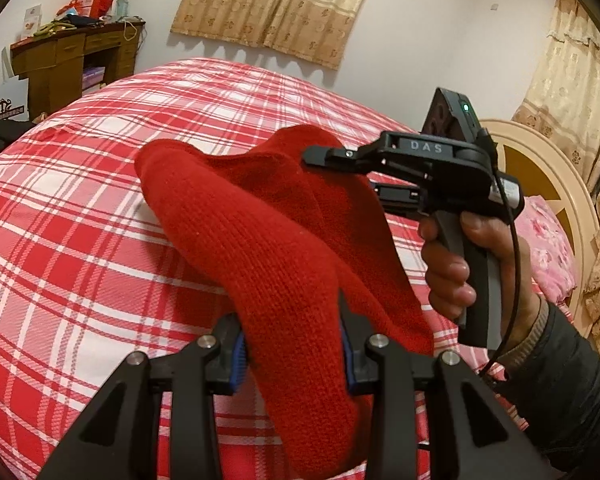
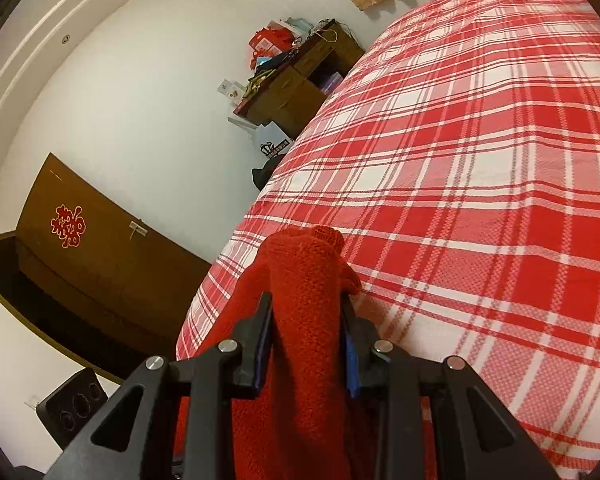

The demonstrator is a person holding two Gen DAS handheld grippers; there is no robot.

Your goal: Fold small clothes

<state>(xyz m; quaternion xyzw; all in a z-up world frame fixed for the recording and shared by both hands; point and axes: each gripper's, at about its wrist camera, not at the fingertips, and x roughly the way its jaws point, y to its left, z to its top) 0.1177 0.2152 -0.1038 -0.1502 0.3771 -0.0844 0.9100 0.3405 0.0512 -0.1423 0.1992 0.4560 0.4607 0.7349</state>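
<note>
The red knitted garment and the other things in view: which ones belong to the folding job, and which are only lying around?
Job:
red knitted garment
left gripper, shut on it
right gripper, shut on it
plaid bed cover, the work surface

Lying about:
wooden desk with red boxes
curtains
pink pillow

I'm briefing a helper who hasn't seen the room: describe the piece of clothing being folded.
Find the bed with the red-and-white plaid cover. Above it, the left claw and right claw each pinch a red knitted garment. It is plain solid red and ribbed, unlike the checked cover.
</note>
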